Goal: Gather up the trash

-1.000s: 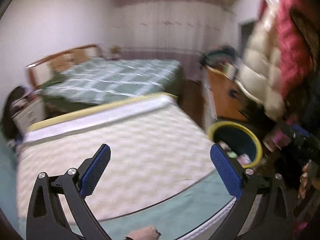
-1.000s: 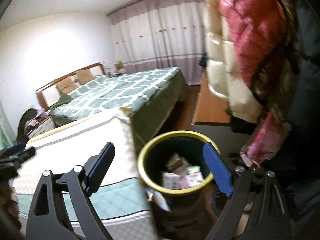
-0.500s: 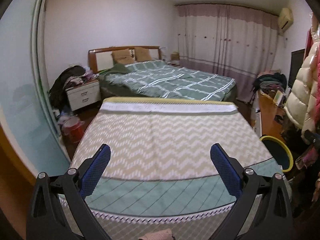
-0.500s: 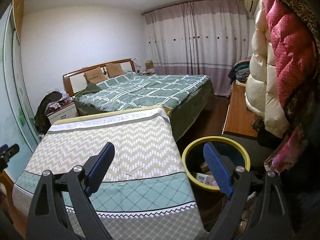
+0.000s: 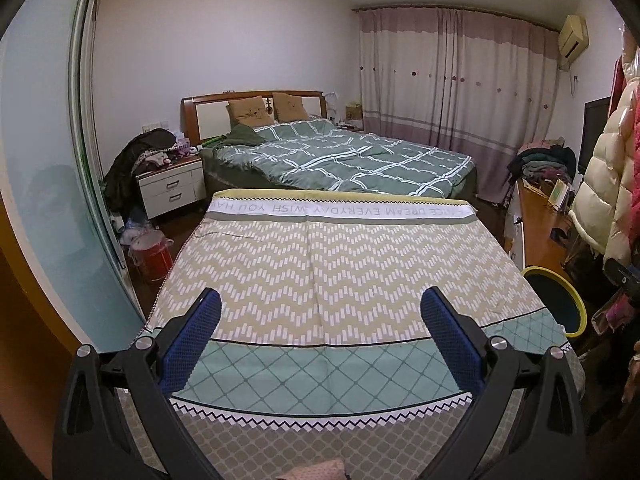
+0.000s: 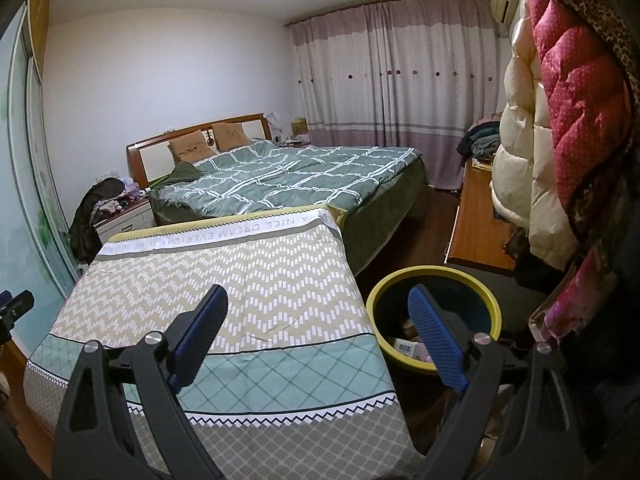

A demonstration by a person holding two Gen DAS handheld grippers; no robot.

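Note:
A dark bin with a yellow rim (image 6: 434, 272) stands on the floor beside the patterned bed, with paper and packaging trash (image 6: 406, 346) lying inside it. The same bin (image 5: 560, 304) shows at the right edge of the left wrist view. My right gripper (image 6: 318, 314) is open and empty, its right finger in front of the bin's mouth. Over the foot of the patterned bedspread (image 5: 320, 280) my left gripper (image 5: 320, 320) hangs open with nothing between its blue pads. No loose trash shows on the bedspread.
A second bed with a green checked quilt (image 5: 340, 156) lies beyond. A white nightstand (image 5: 170, 188) piled with clothes and a red bucket (image 5: 154, 258) stand at left. A wooden desk (image 6: 476, 216) and hanging padded coats (image 6: 560, 120) crowd the right side.
Both views have swung left, away from the bin and coats toward the beds, then settled. The bin has slid from centre to the right side. Both grippers stayed open.

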